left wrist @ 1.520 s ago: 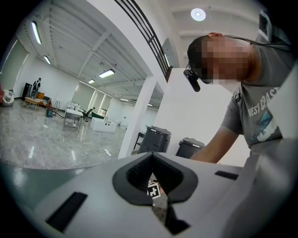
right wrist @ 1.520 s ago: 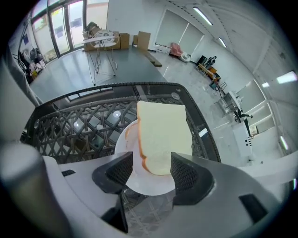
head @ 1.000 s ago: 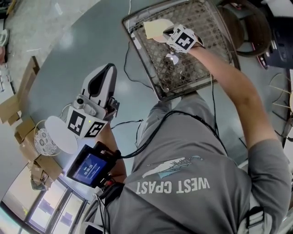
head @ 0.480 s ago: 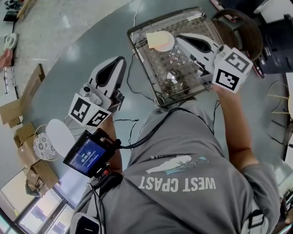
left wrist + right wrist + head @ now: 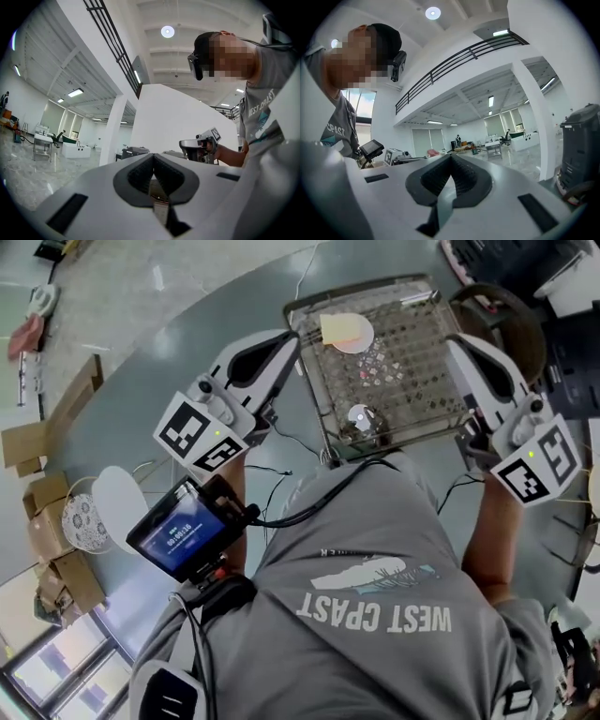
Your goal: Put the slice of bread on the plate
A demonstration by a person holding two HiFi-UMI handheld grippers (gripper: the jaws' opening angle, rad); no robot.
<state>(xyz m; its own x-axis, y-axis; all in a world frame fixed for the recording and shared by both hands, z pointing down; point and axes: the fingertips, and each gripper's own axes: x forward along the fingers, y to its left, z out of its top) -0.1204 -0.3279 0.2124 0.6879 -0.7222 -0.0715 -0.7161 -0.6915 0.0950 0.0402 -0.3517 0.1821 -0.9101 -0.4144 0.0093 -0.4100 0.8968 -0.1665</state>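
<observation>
A pale slice of bread (image 5: 334, 328) lies on a small round plate (image 5: 361, 335) in the far left part of a wire tray (image 5: 424, 381). Both grippers are held up level, well above the tray and apart from the bread. My left gripper (image 5: 289, 341) hangs over the tray's left edge, jaws shut and empty (image 5: 153, 157). My right gripper (image 5: 459, 345) hangs over the tray's right edge, also shut with nothing between its pads (image 5: 451, 157). The left gripper view shows the right gripper (image 5: 202, 144) in the person's hand.
A small shiny round thing (image 5: 359, 416) lies in the tray near its front. A dark round seat (image 5: 502, 315) stands to the right of the tray. Cardboard boxes (image 5: 52, 540), a white disc (image 5: 117, 507) and a patterned plate (image 5: 82, 523) lie at the left. Cables run over the grey floor.
My right gripper has drawn back from the bread, risen and swung to the right. The left gripper has risen toward the tray's left edge. The bread stays on the plate.
</observation>
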